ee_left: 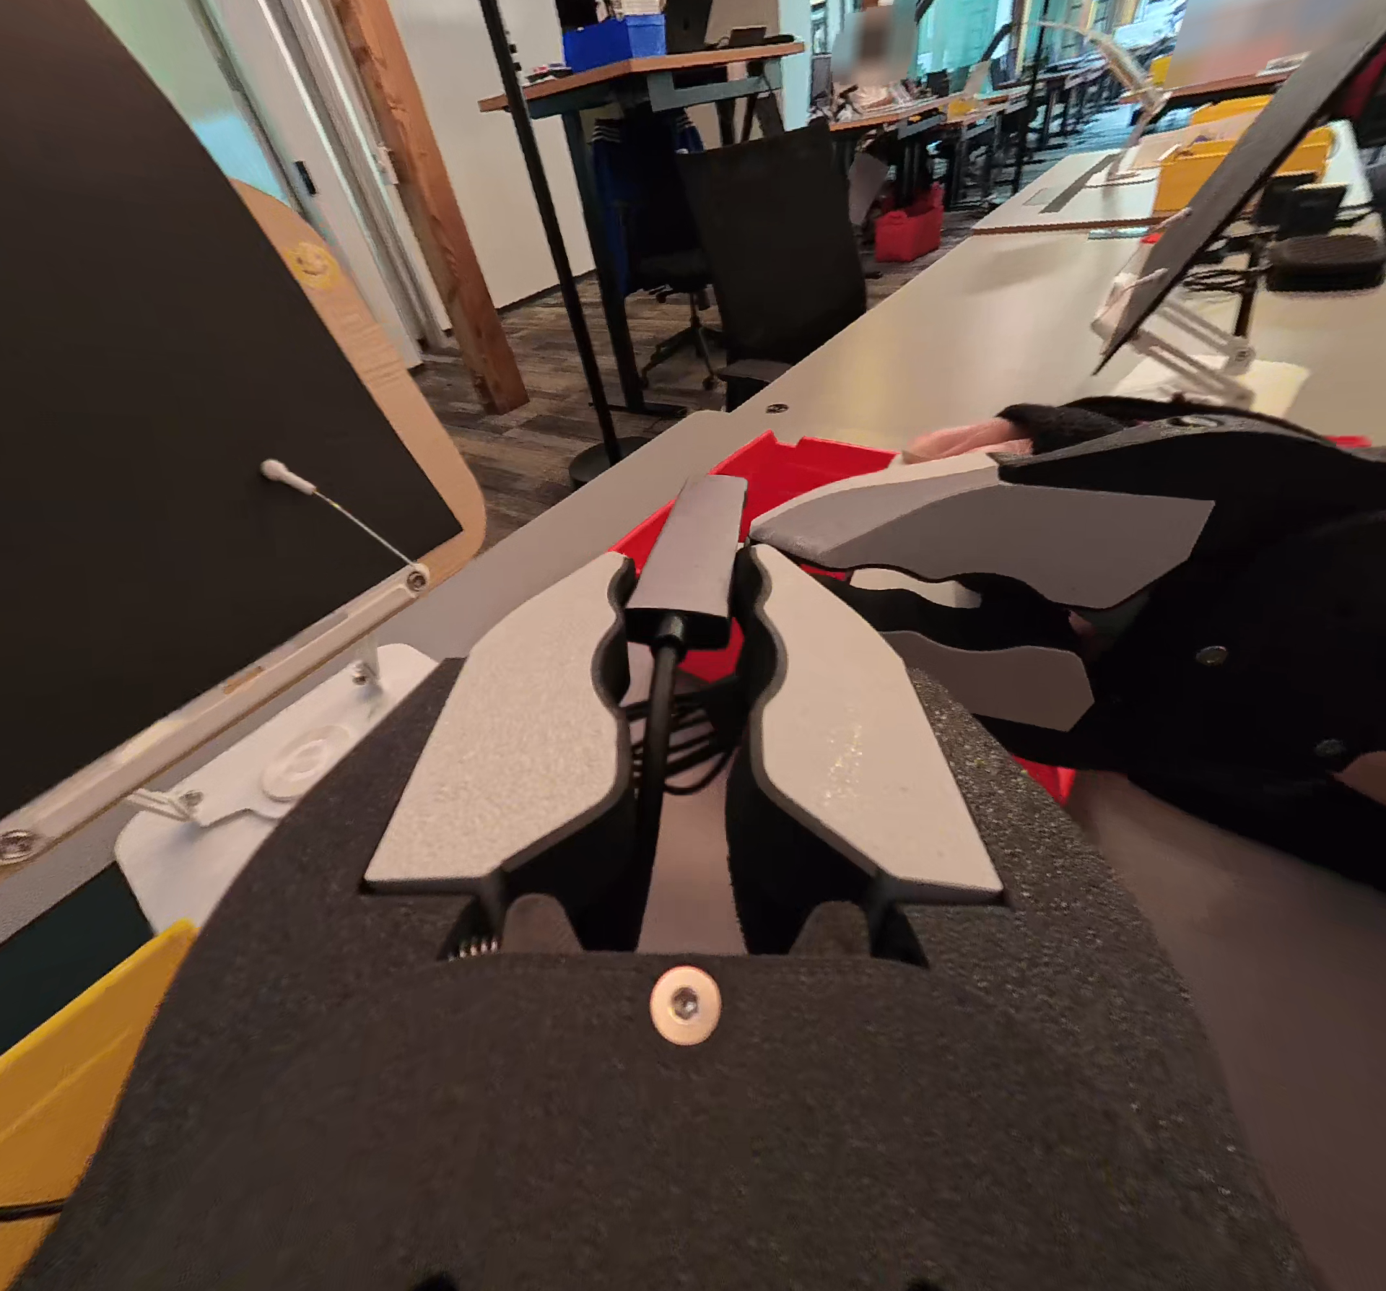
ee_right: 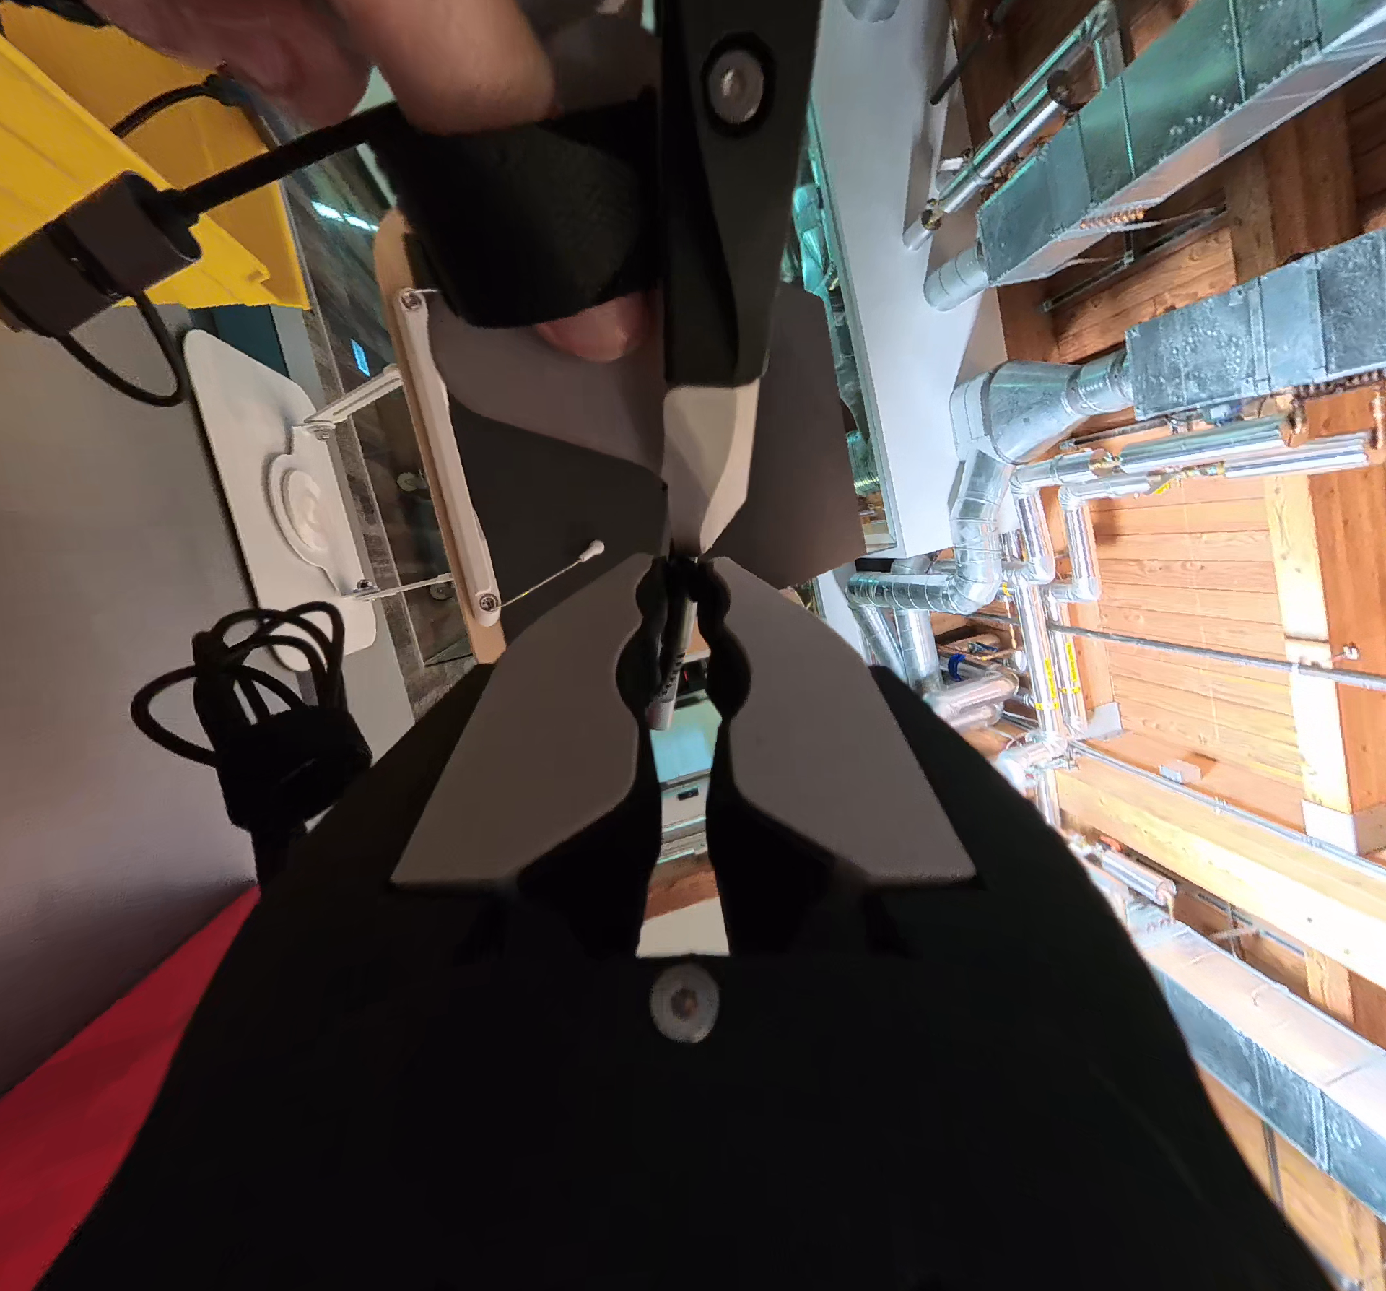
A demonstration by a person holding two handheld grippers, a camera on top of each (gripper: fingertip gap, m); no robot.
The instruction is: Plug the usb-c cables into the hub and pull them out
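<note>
My left gripper (ee_left: 686, 568) is shut on the black hub (ee_left: 701, 527) and holds it tilted up over a red bin (ee_left: 795, 460). The hub's own black lead (ee_left: 660, 715) hangs back between the fingers. My right gripper (ee_left: 765, 542) comes in from the right, its tips against the hub's right side. In the right wrist view my right gripper (ee_right: 679, 565) is shut on a thin usb-c cable plug (ee_right: 675, 643), tip to tip with the left gripper (ee_right: 697, 520). The joint between plug and hub is hidden.
A coil of black cable (ee_right: 277, 715) and a small black box with a lead (ee_right: 97, 250) lie on the grey table. A yellow bin (ee_left: 67, 1075) and a black board on a white stand (ee_left: 150, 430) stand at the left. Another tilted board (ee_left: 1237, 182) stands at the right. Left and right tips are no more than a few centimetres apart.
</note>
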